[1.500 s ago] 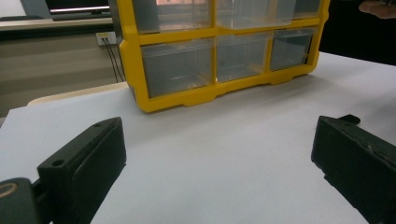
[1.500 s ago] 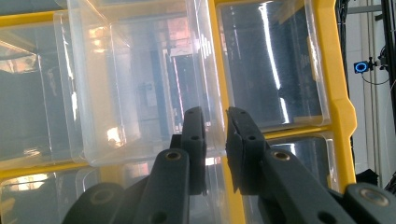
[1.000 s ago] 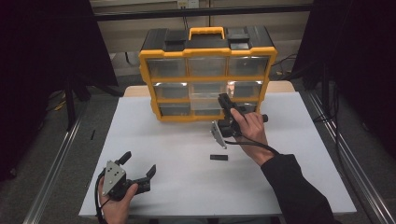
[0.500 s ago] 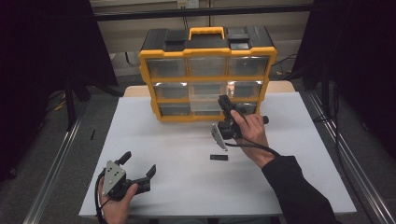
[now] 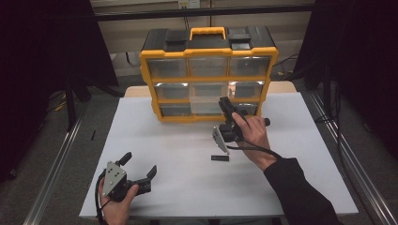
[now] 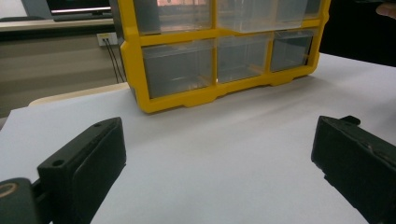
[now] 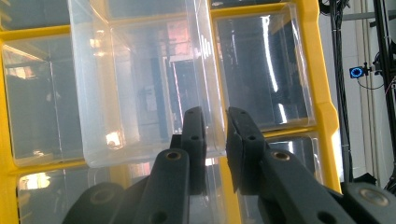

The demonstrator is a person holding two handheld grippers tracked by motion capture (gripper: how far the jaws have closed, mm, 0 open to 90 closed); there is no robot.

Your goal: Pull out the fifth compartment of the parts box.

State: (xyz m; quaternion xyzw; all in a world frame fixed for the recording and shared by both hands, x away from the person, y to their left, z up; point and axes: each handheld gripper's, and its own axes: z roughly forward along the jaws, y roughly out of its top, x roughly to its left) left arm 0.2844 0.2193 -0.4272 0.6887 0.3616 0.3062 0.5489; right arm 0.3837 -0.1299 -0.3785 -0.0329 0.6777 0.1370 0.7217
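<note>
Left gripper point(image 5: 141, 172): black body, two blocky black jaws with small round holes, a grey three-cornered plate with screws on top, black cable trailing. Right gripper point(image 7: 215, 133): black jaws on black link arms with round pivot screws, grey plate, black cable. Right arm: dark long sleeve point(image 5: 300, 192).

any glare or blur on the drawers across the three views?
High view: bright glare strips on the middle-row fronts of the organizer, surroundings dark. Left gripper view: its own jaws soft, close up, white table evenly lit. Right gripper view: reflections streak the clear drawer, whose wall the right gripper pinches.
</note>
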